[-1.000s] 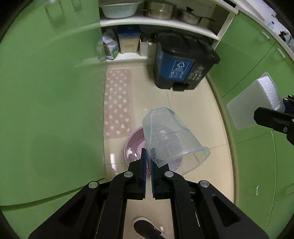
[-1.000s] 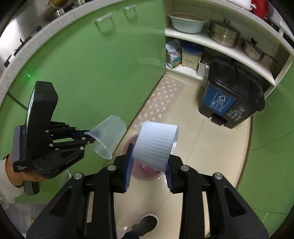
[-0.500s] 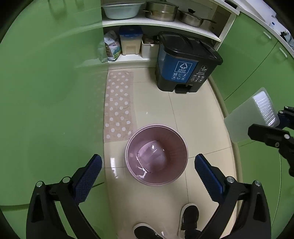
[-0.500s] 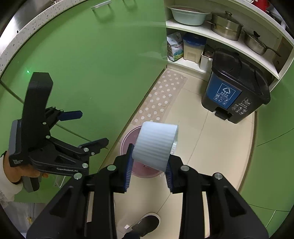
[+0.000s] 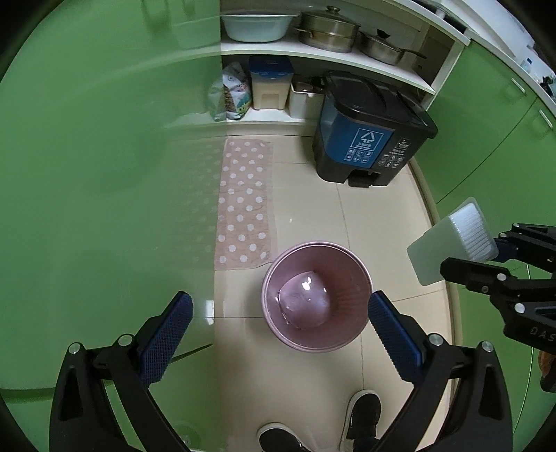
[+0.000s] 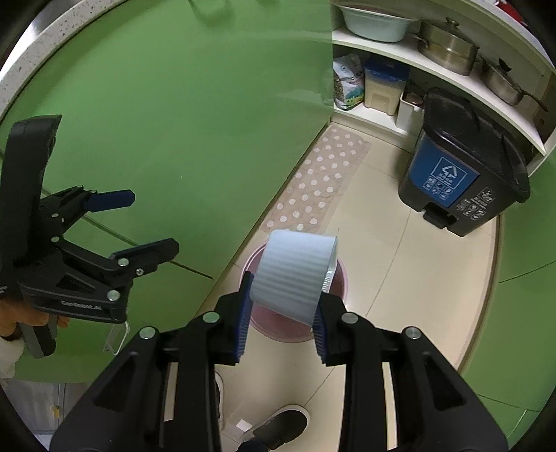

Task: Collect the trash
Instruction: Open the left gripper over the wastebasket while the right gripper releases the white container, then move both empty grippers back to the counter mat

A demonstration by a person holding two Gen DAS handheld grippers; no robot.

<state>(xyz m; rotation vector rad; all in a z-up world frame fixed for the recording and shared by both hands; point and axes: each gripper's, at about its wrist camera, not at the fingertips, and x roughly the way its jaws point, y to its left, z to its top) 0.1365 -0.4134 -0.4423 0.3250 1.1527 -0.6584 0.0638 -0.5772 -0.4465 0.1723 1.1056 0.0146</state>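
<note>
A pink waste bin [image 5: 351, 278] stands on the tiled floor. A clear plastic cup [image 5: 304, 299] lies inside it. My left gripper [image 5: 279, 333] hangs above the bin, jaws wide open and empty; it also shows in the right wrist view [image 6: 139, 222]. My right gripper [image 6: 283, 309] is shut on a white ribbed container [image 6: 292, 274], held above the pink bin [image 6: 342, 281]. The container [image 5: 451, 245] shows at the right in the left wrist view.
A black and blue pedal bin [image 5: 368, 135] stands at the back by open shelves with pots [image 5: 328, 26] and a basin. A spotted mat [image 5: 245, 205] lies on the floor. Green cabinets [image 5: 104, 156] flank both sides. Shoes [image 5: 361, 413] are below.
My left gripper opened and let the clear cup fall into the pink bin. The right gripper keeps holding the white container in much the same place.
</note>
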